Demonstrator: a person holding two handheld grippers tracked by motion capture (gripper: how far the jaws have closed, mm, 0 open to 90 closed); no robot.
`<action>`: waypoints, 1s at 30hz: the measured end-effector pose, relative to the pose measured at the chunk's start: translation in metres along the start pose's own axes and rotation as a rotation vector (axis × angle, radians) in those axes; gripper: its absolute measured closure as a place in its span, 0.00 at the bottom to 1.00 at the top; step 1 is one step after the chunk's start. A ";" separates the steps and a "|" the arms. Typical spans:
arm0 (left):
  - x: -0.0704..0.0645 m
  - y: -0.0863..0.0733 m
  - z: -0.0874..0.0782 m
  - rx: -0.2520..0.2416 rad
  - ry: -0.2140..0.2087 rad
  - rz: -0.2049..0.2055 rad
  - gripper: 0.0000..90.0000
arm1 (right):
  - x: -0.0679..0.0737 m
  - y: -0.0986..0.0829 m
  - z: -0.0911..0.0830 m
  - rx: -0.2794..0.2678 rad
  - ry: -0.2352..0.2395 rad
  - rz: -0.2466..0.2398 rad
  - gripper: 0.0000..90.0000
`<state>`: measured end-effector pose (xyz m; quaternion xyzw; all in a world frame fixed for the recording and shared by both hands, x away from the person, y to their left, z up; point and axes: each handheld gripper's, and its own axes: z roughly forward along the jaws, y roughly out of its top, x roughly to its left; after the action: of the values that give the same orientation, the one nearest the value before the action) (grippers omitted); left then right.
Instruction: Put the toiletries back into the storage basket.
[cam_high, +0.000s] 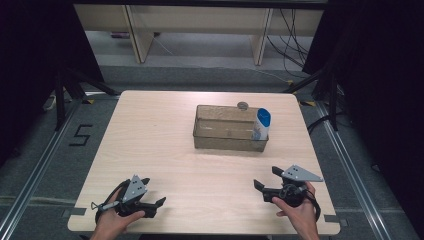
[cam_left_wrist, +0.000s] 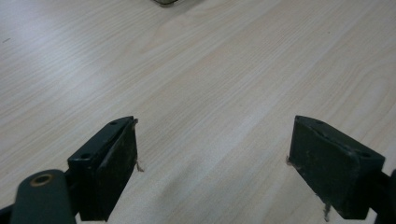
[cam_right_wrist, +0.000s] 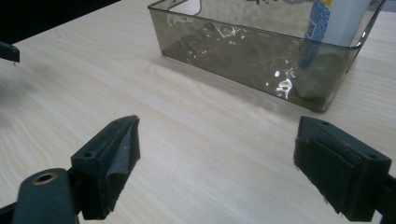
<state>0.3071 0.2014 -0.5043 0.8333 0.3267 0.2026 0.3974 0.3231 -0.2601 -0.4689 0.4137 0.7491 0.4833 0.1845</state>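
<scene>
1. We held the left gripper (cam_high: 159, 202) at the near left of the table (cam_high: 150, 140), our hand (cam_high: 112, 222) wrapped around its body, its jaws wide apart with nothing between them
2. In the left gripper view the two black pads (cam_left_wrist: 116, 168) stood well apart over bare wood grain
3. We held the right gripper (cam_high: 265, 178) at the near right, our other hand (cam_high: 300, 212) under it, its jaws likewise spread and clamping nothing
4. In the right gripper view its jaws framed open tabletop, and the bin (cam_right_wrist: 243, 51) lay just beyond them
5. Farther out, the bin (cam_high: 220, 137), a smoky see-through tray, sat on the table right of centre, well apart from both grippers
6. A bottle (cam_high: 261, 123), white with a blue top, stood upright in the bin's right end, leaning close to its wall
7. A small round grey thing (cam_high: 243, 105) lay just behind the bin's far rim; we could not tell what it was
8. Beyond the table were the grey floor, a "5" (cam_high: 80, 135) marked at its left, and pale furniture legs
</scene>
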 end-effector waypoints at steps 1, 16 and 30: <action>0.000 0.000 0.000 0.000 0.000 -0.001 0.17 | -0.002 0.000 -0.001 -0.007 -0.007 -0.033 0.17; 0.000 0.000 0.000 0.000 0.002 0.000 0.17 | 0.002 -0.013 -0.015 0.026 -0.006 -0.032 0.17; 0.000 0.000 0.000 0.001 0.004 0.001 0.17 | 0.008 -0.023 -0.027 0.035 0.012 -0.009 0.17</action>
<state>0.3070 0.2015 -0.5044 0.8332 0.3272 0.2040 0.3963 0.2900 -0.2740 -0.4759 0.4107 0.7604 0.4717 0.1750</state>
